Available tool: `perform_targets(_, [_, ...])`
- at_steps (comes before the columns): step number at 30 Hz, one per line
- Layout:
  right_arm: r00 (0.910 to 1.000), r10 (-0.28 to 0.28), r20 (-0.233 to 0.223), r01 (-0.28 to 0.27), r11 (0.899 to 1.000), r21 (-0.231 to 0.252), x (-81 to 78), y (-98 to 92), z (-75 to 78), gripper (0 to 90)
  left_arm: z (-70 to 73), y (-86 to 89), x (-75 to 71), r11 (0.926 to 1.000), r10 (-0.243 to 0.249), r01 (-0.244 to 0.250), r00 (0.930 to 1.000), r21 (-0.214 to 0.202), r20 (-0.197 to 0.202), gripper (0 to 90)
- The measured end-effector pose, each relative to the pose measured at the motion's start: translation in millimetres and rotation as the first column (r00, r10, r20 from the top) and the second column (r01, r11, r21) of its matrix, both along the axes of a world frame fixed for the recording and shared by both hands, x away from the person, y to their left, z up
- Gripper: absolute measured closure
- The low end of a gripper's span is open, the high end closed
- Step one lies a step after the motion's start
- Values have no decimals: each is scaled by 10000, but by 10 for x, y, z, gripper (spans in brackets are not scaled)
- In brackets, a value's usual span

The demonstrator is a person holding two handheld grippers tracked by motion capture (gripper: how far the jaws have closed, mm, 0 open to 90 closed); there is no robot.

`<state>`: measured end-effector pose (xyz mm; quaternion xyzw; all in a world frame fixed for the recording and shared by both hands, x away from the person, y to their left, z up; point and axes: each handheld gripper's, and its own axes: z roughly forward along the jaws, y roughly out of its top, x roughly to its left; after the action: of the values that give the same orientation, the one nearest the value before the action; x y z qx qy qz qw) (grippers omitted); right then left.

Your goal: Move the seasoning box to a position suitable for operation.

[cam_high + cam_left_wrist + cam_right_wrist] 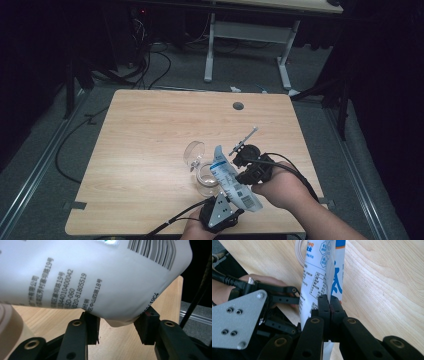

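Right tool [329, 305] pinches the white printed plastic pouch's [231, 180] edge, tilted over the clear glass jar [206, 181] on the wooden bench [150, 130]. Left tool [117, 327] straddles its bottom corner, not yet clamped; it should seat fully before lifting.

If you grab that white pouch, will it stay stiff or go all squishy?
Probably squishy: the pouch bulges round above the left gripper. Its edge pinches flat in the right gripper, so it is likely thin film. It looks filled, so it may sag.
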<state>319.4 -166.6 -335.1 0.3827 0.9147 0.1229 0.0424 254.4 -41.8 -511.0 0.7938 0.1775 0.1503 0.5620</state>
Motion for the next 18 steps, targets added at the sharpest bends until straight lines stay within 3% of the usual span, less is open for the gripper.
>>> perform_targets(18, [9996,45,265,-51,9998,214,39,49,-11,900,71,-15,4,9995,-163,150,9988,-275,-471,615])
